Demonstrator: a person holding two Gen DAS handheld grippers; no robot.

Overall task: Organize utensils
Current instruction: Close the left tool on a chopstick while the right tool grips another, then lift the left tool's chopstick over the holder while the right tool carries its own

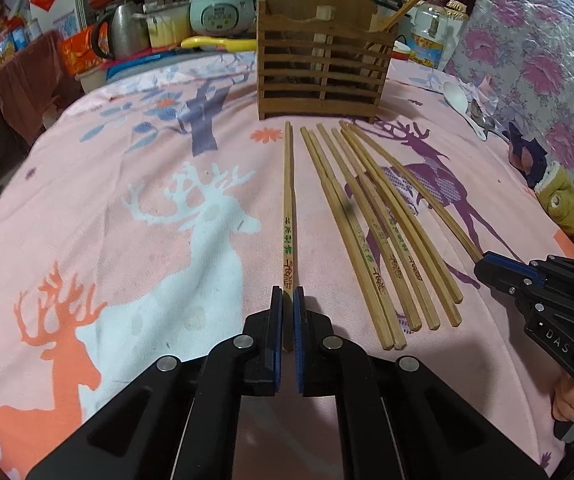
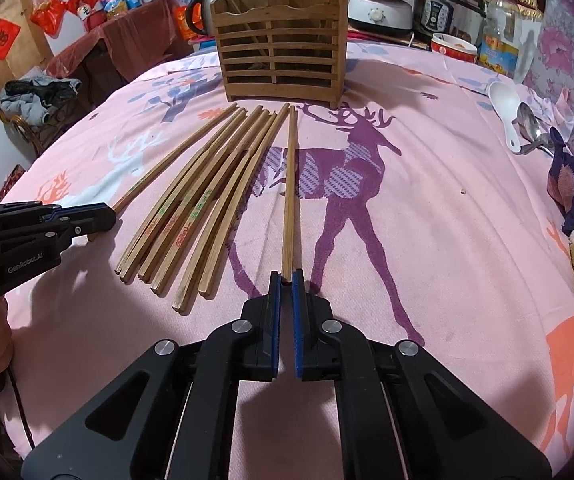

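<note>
Chopsticks (image 1: 288,208) (image 2: 290,184) gripped at near ends, tips toward wooden holder (image 1: 321,64)

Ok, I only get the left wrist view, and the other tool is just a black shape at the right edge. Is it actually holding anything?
Observer: Yes. The right tool has its blue pads shut on the near end of a single chopstick, which points at the wooden holder.
Operator: Is anything hidden behind that holder?
Observer: A white cooker with a round dial sits just behind it, towards its right side.
Operator: And off the table's left side?
Observer: A grey cloth heap lies beyond the table edge there.
</note>
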